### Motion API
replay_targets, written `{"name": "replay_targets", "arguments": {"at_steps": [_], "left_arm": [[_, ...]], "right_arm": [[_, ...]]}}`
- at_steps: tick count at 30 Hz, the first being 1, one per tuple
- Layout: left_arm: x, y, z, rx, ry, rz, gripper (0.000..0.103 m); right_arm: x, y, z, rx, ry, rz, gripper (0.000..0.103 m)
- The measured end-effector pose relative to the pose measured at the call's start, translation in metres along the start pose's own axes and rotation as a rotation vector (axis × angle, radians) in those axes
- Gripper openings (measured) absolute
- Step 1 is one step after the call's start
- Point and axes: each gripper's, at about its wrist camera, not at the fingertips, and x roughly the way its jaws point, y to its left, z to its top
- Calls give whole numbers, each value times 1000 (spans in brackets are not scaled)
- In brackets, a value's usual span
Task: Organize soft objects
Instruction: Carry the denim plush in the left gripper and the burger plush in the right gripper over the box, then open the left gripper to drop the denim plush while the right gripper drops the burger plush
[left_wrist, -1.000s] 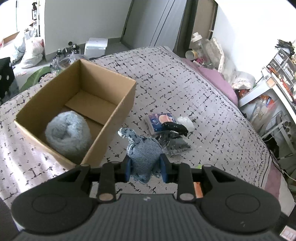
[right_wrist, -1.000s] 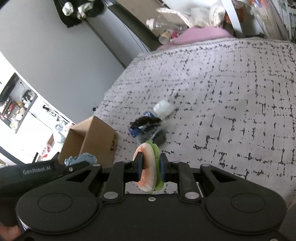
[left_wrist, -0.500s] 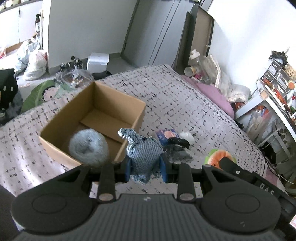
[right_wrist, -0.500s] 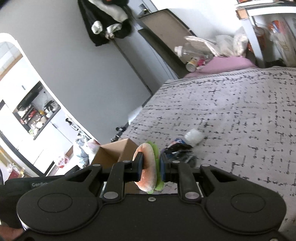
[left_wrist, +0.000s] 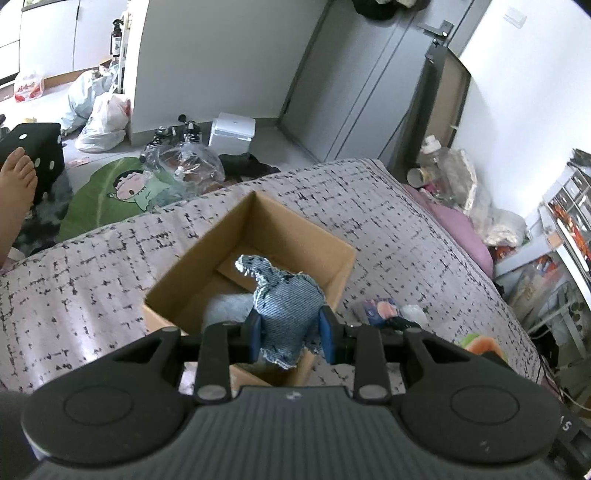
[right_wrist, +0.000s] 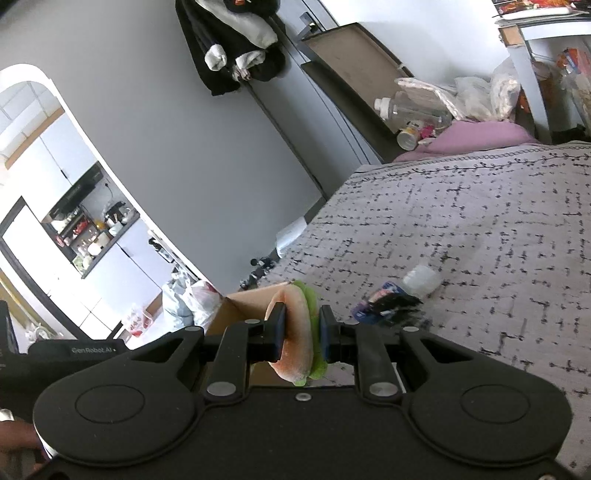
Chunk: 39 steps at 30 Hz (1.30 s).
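We see a big bed (left_wrist: 388, 221) with a grey checked cover. On it sits a brown cardboard box (left_wrist: 258, 236), open at the top. Deep inside the box lies a fluffy pale blue ball (left_wrist: 225, 310).

Our left claw (left_wrist: 291, 328) is pinching a blue denim toy (left_wrist: 286, 306) with frayed edges. The toy hangs over the open box, near its close wall. Our right claw (right_wrist: 299, 328) is pinching a flat soft toy, peach and green (right_wrist: 295, 325), like a slice of fruit. It is up in the air beside the box, not over it yet. In the left view we can see this toy peeking out at the right (left_wrist: 480, 341).

Next to the box on the bed lies a small pile: a little packet (right_wrist: 380, 299) with black stuff and a white round thing (right_wrist: 421, 278).

What could go wrong? We think the denim toy could land on the box wall and flop out onto the bed, because it hangs close to that edge. The two claws are near each other, so they could bump if both go for the box at once. The box is light, so a knock could push it or tip it. Soft toys can also stick to a pad and not drop.
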Motion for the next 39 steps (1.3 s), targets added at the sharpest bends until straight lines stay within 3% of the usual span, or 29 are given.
{"name": "replay_targets", "arguments": {"at_steps": [13, 28, 35, 39], "left_arm": [[32, 41, 22, -73, 30, 24, 30], [62, 62, 18, -100, 103, 66, 31], [61, 63, 22, -108, 141, 88, 37], [53, 60, 26, -86, 116, 101, 43]], "right_arm": [[42, 29, -3, -44, 60, 20, 19], [97, 62, -9, -66, 140, 50, 19], [115, 72, -14, -64, 162, 52, 20], [115, 69, -17, -50, 175, 40, 28]]}}
